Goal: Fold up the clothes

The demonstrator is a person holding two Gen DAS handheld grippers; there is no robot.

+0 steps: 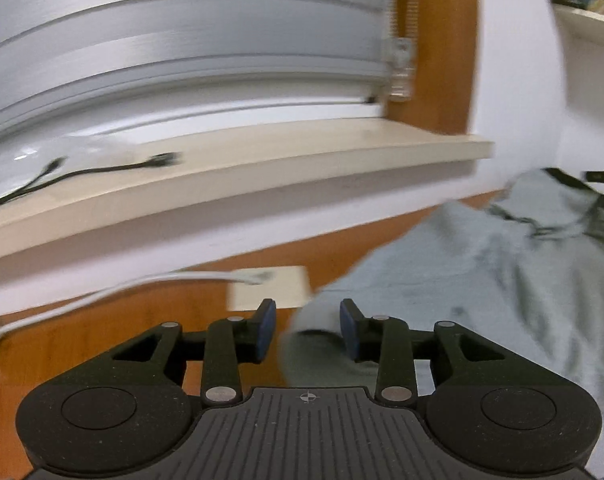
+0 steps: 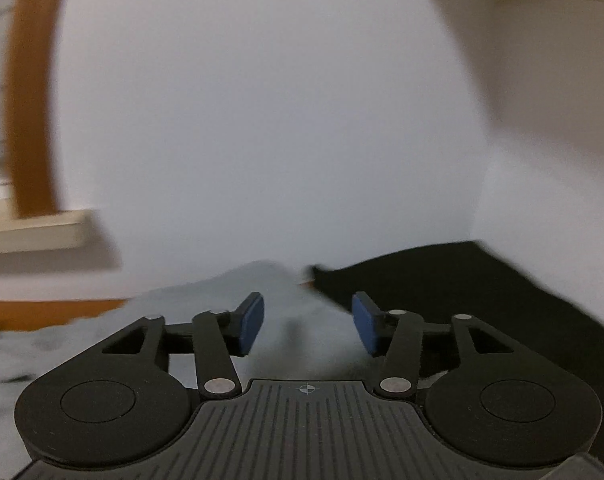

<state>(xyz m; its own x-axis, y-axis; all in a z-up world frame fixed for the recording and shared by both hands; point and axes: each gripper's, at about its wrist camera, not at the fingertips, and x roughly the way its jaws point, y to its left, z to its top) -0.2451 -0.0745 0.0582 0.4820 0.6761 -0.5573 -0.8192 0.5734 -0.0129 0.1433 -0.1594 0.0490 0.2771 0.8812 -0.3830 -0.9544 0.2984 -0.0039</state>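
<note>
A wooden tabletop (image 1: 62,344) ran under a white wall and a pale window sill (image 1: 262,160), all of it blurred. The left gripper (image 1: 308,330) stood released, its blue pads apart with nothing clamped; the pale grey-green garment (image 1: 482,288) lay just past them, spreading toward 2 o'clock, where it bunched in dark-edged folds. At 11 o'clock sat a cream wall plate (image 1: 270,288) with a white cable (image 1: 102,292); a black cable (image 1: 82,174) lay on the sill. The right gripper (image 2: 308,326) was likewise unclenched above the same cloth, a black garment (image 2: 482,300) at its 2 o'clock. No writing was legible.
</note>
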